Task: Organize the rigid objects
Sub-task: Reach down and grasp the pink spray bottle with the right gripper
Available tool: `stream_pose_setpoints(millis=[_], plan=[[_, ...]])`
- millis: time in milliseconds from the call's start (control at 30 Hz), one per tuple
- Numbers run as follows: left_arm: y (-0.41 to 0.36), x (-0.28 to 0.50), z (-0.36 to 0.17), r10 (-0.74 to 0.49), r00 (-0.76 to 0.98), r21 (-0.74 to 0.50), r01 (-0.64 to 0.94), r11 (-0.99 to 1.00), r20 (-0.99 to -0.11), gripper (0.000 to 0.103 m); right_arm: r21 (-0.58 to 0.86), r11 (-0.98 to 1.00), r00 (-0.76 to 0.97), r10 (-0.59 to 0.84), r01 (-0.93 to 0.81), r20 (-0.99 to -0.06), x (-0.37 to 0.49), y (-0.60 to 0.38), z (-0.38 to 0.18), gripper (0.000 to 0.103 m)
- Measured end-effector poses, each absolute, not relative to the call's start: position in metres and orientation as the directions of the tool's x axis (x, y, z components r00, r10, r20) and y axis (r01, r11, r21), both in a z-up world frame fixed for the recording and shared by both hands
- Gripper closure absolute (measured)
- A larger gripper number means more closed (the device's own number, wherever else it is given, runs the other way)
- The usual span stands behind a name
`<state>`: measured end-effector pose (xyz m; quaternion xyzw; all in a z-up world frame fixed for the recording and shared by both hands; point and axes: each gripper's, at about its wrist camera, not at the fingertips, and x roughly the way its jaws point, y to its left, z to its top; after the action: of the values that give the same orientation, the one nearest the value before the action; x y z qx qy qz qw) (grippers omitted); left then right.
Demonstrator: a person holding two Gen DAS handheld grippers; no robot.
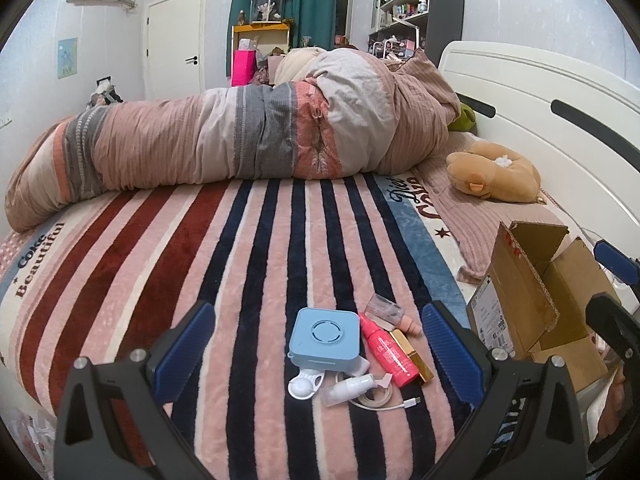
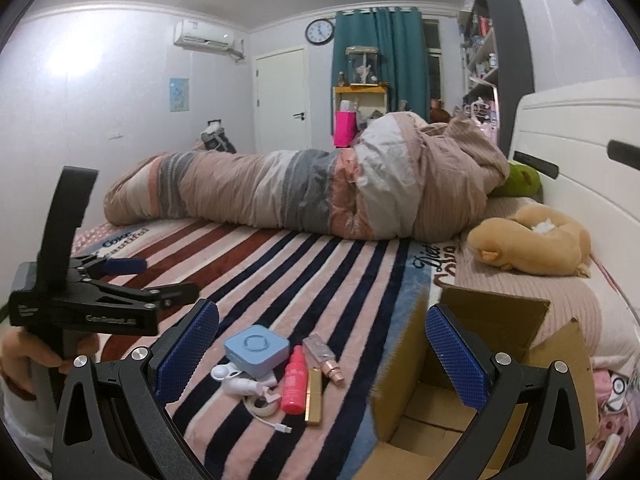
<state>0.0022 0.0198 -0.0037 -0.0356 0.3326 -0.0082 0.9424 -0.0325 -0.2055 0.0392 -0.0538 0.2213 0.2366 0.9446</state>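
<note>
On the striped blanket (image 1: 168,264) at the near edge of the bed, we had a small heap of rigid things lying just ahead of our left gripper (image 1: 318,344), between its spread blue pads and touching neither: a pale blue square case (image 1: 324,334), a pink bottle (image 1: 386,354), a gold lipstick tube (image 1: 412,354), a clear little bottle with a rose cap (image 1: 390,312), a white dropper bottle (image 1: 352,390) and a coiled white cable (image 1: 380,400). The open cardboard box (image 1: 520,300) stood just right of the heap. Our right gripper (image 2: 322,354) was likewise wide open and empty, with the box straight under its right pad and the heap toward its left one. We judged the left one the nearer to the heap, and the right the nearer to the box. The pink bottle and the lipstick lay side by side, touching, their long axes running away from us and leaning left at the far end, the bottle's cap farthest; a grasp would want to cross that axis
</note>
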Motion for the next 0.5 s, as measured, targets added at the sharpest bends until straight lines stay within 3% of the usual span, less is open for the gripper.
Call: stream_pose_setpoints(millis=[133,267,333,500], plan=[[0.041,0.006,-0.013,-0.028,0.781,-0.092,-0.038,0.995,-0.624,0.000,0.003,0.845,0.714,0.454,-0.535,-0.533,-0.013,-0.169,0.034,0.000],[0.069,0.012,-0.026,-0.012,0.776,-0.100,-0.066,0.993,-0.631,0.000,0.012,0.821,0.639,0.453,-0.571,-0.621,0.008,-0.129,0.008,0.020],[0.081,0.018,-0.036,0.003,0.764,-0.092,-0.081,0.993,-0.645,0.000,0.043,0.818,0.587,0.446,-0.573,-0.676,0.020,-0.116,-0.013,0.022],[0.104,0.028,-0.064,-0.001,0.735,-0.103,-0.093,0.990,-0.678,0.000,0.096,0.876,0.508,0.360,-0.472,-0.782,0.053,-0.113,-0.068,0.044]])
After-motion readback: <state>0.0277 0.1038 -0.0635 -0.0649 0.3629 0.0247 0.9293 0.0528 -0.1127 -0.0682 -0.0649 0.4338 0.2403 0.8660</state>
